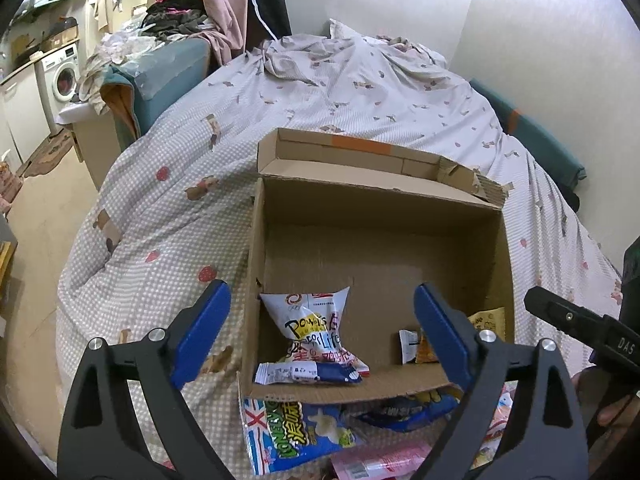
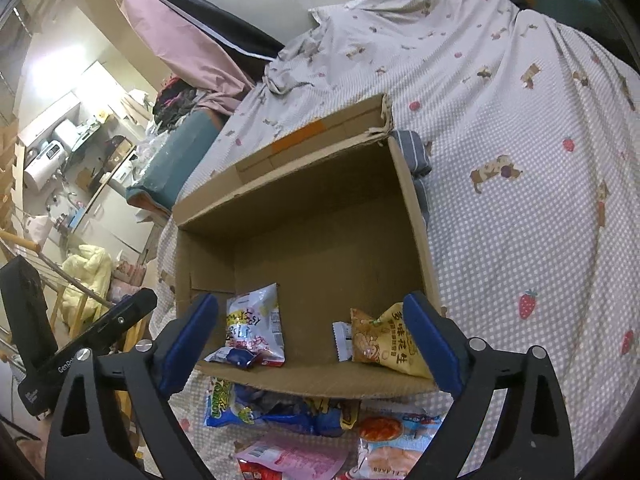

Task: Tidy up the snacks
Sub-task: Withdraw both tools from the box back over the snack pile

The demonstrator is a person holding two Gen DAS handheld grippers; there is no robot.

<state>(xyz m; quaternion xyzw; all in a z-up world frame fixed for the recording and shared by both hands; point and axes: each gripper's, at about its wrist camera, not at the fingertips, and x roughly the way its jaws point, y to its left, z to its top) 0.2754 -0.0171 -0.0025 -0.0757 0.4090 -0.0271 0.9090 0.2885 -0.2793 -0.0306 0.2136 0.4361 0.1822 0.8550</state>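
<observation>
An open cardboard box [image 1: 376, 240] [image 2: 304, 248] rests on the bed. Inside, on the left, lie a white snack bag [image 1: 316, 328] [image 2: 256, 328] and a small blue and white packet [image 1: 308, 374] [image 2: 236, 356]. On its right side lie a yellow peanut bag [image 2: 388, 344] [image 1: 486, 320] and a small white and orange packet [image 1: 412, 346] [image 2: 342, 338]. My left gripper [image 1: 322, 332] hangs open above the box's near-left part, nothing between its blue pads. My right gripper [image 2: 310, 340] is open over the near-right part, also holding nothing. More snack bags lie in front of the box, among them a blue popcorn bag [image 1: 296, 436] [image 2: 228, 404] and a pink pack [image 2: 296, 460].
The box sits on a checked quilt [image 1: 168, 216] [image 2: 528, 208] covering the bed, with walls behind. A folded striped cloth [image 2: 416, 152] lies against the box's right side. Left of the bed are a teal sofa [image 1: 168, 76], heaped clothes and a washing machine [image 1: 60, 76].
</observation>
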